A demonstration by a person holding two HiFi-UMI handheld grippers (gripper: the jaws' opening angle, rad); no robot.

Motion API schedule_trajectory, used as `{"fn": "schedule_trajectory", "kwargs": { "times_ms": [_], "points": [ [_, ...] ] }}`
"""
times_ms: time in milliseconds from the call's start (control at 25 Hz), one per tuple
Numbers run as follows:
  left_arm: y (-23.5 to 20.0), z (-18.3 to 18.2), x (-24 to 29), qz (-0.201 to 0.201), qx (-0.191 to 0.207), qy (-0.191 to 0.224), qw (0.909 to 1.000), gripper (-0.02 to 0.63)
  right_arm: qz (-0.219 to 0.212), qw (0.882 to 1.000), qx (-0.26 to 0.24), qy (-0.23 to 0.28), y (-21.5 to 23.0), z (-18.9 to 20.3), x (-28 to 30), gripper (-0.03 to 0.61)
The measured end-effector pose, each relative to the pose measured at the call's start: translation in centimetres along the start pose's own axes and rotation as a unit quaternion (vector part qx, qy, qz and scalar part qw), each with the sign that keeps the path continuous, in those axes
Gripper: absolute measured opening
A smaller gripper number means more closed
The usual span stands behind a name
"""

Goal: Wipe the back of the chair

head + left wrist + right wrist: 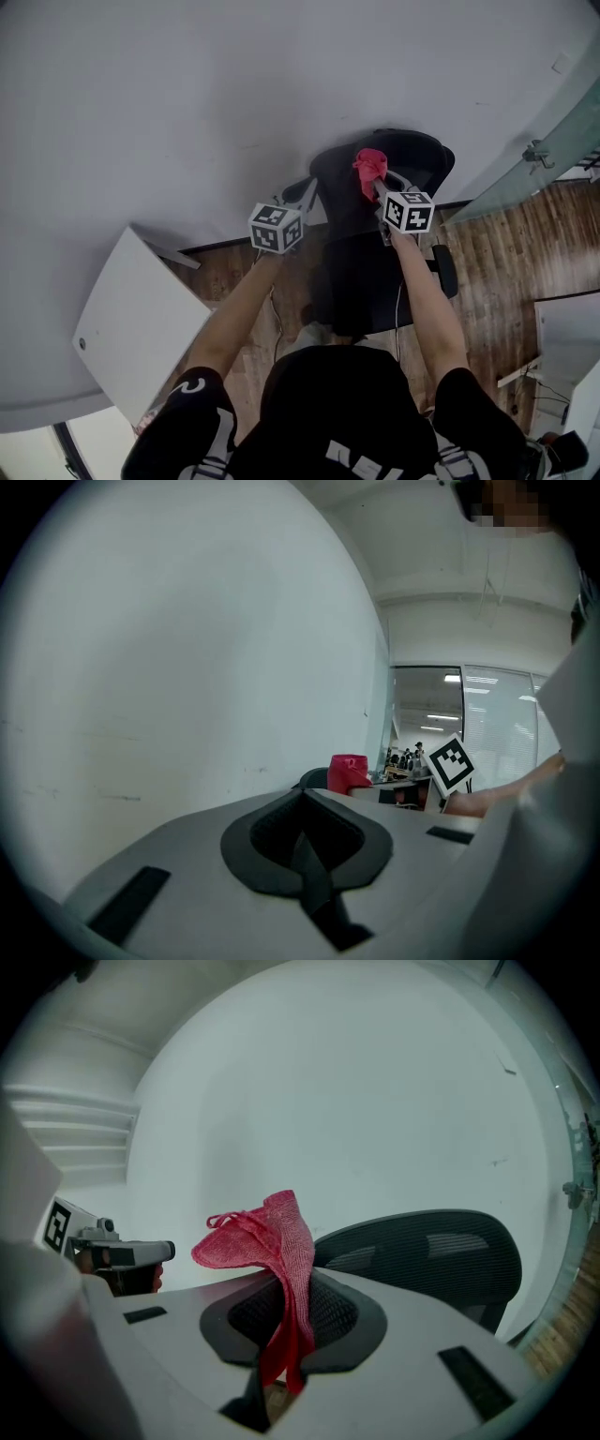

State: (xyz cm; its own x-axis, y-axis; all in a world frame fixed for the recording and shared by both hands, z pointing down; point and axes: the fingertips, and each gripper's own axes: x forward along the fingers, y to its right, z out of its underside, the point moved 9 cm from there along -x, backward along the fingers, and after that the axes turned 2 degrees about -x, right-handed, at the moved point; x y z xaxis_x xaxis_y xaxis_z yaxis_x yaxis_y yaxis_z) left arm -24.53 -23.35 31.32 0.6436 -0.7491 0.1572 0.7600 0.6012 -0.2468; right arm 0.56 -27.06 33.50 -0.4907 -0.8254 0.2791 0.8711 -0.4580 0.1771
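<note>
A black mesh office chair [361, 272] faces me, its back [412, 155] against the white wall. My right gripper [378, 190] is shut on a red cloth [369, 167], which it holds up at the top edge of the chair back. In the right gripper view the cloth [270, 1241] sticks up from the closed jaws, with the chair back [441, 1252] just behind and to the right. Whether the cloth touches the chair I cannot tell. My left gripper [303, 195] hovers to the left of the chair back, shut, with nothing between its pads [319, 874].
The white wall [234, 94] stands right behind the chair. A white desk top [141, 319] lies at the left, and a glass partition [553, 150] at the right. Wood floor [506, 253] surrounds the chair. More white furniture [572, 337] sits at the far right.
</note>
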Motion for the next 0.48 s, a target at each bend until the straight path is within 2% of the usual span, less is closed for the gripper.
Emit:
{"fn": "schedule_trajectory", "kwargs": {
  "times_ms": [240,480],
  "points": [
    [-3.8,0.3,2.3,0.013,-0.013,-0.016,0.9997,0.025,0.019,1.0,0.009,-0.017,0.7,1.2,3.7,0.07],
    [-4.4,1.0,4.4,0.012,-0.018,-0.023,0.9995,0.025,0.023,0.999,0.005,-0.022,2.5,1.2,6.0,0.071]
  ]
}}
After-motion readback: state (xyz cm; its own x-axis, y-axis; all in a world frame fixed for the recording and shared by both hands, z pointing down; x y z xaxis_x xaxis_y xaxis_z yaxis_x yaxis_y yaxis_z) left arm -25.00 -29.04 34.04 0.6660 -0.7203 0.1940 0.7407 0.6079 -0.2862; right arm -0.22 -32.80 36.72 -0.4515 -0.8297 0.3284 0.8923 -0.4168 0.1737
